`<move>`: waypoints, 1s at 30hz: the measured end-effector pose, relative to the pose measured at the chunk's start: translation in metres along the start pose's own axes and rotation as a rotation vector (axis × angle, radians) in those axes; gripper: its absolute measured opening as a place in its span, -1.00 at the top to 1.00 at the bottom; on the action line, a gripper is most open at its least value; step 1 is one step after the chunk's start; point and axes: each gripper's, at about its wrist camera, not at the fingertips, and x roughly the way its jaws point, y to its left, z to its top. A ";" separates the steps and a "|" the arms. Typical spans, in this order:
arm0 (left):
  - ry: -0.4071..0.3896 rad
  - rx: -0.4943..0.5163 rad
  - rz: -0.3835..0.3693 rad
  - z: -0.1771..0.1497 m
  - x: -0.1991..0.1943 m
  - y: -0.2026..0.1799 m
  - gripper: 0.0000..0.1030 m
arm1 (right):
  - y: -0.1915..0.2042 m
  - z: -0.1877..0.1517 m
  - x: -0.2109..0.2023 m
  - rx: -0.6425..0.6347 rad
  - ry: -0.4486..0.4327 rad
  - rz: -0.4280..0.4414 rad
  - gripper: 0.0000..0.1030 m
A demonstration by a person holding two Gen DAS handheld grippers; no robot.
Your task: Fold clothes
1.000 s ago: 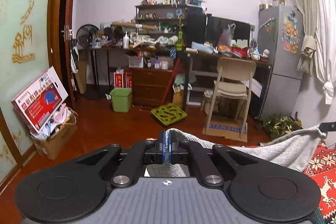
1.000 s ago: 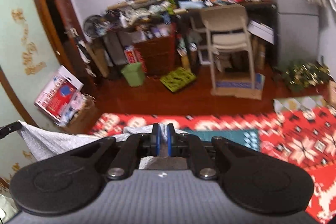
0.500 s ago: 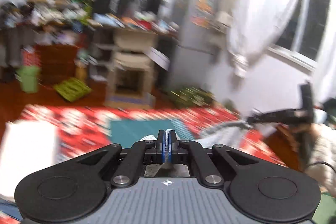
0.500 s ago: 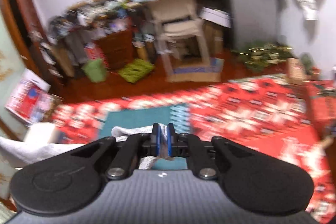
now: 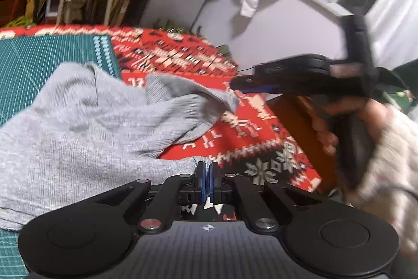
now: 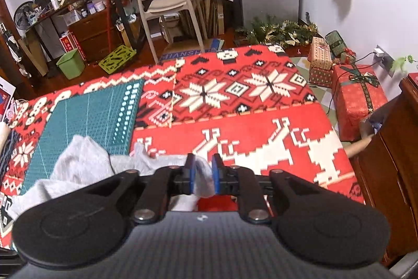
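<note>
Both your hands have dropped since a second ago: then the grippers looked out across the cluttered room with the grey garment (image 5: 86, 127) strung between them in the air, and now they point down at the table, with the garment slumped onto it.

Farthest left, the green cutting mat (image 5: 31, 62) lies on the red patterned cloth (image 5: 235, 132), and the bulk of the garment sits rumpled across the mat's near corner and onto the cloth beside it. A loose fold stands up in the middle of the heap, and a ribbed flap reaches right toward your other tool.

Your left gripper (image 5: 207, 181) is clenched on the garment's near edge; the fabric runs right into the closed blue pads.

Right of that, in the left wrist view, your right gripper (image 5: 250, 88) comes in from the side, blurred, held in your right hand (image 5: 339, 122) with a pale fuzzy sleeve (image 5: 386, 161) behind it. From its own camera, that gripper's jaws are opening, with a tuft of grey fabric between the blue pads (image 6: 190, 174) and a gap showing on both sides of it, so the grip there is released.

Beyond the table's right edge stand wrapped gift boxes (image 6: 358, 101) and a dark wooden cabinet (image 6: 392, 174).
</note>
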 end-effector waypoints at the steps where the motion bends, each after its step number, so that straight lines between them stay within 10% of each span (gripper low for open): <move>1: 0.010 -0.010 0.006 0.000 0.003 0.001 0.94 | 0.004 -0.005 -0.002 -0.006 0.004 0.006 0.60; 19: -0.080 0.025 0.144 -0.003 -0.088 -0.003 0.19 | 0.084 -0.087 -0.107 -0.054 -0.021 0.144 0.18; 26: -0.061 0.038 0.212 0.017 -0.092 0.037 -0.06 | 0.113 -0.090 -0.116 -0.099 -0.052 0.119 -0.86; 30: -0.021 0.084 0.300 0.055 -0.062 0.069 -0.07 | 0.115 -0.069 -0.077 -0.090 -0.013 0.111 -0.99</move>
